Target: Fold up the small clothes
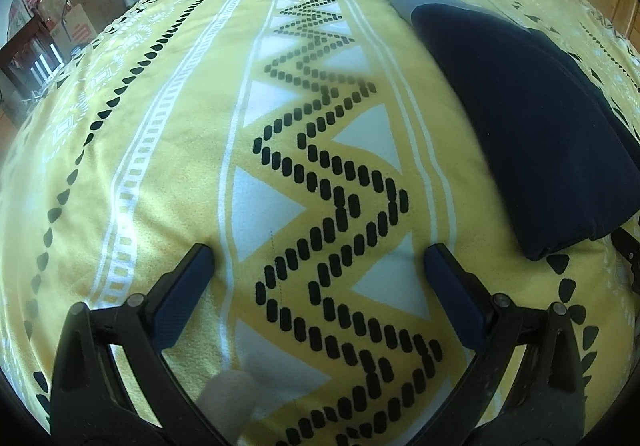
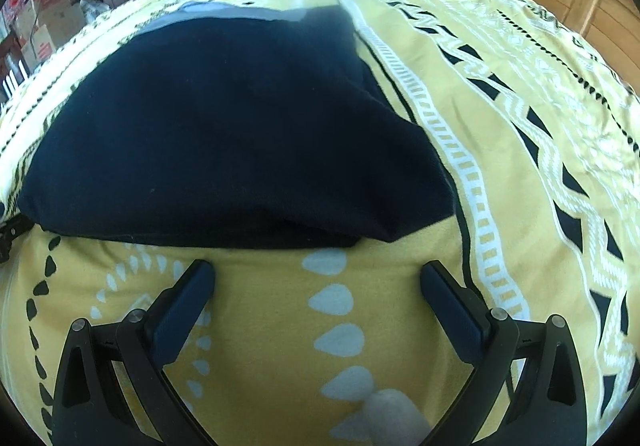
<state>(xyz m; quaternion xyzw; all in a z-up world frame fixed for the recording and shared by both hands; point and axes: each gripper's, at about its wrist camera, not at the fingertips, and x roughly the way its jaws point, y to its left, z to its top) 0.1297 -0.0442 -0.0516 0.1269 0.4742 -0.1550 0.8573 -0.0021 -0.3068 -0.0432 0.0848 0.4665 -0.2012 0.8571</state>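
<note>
Right hand-held gripper (image 2: 318,274) gapes empty; navy garment (image 2: 224,134) hides grey cloth (image 2: 224,13).

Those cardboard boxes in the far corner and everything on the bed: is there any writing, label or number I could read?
Cardboard boxes: red printing, too blurred to read.
Yellow patterned bedspread: only zigzags and dots, no text.
Dark navy folded garment: no label visible.
Nothing legible anywhere.

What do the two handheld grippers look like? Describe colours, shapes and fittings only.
Both match. The left gripper and the right gripper each have two flat fingers with dark blue textured pads, carried on curved black plastic arms with triangular cut-outs and round silver pivot pins. No cables or sleeves show.
</note>
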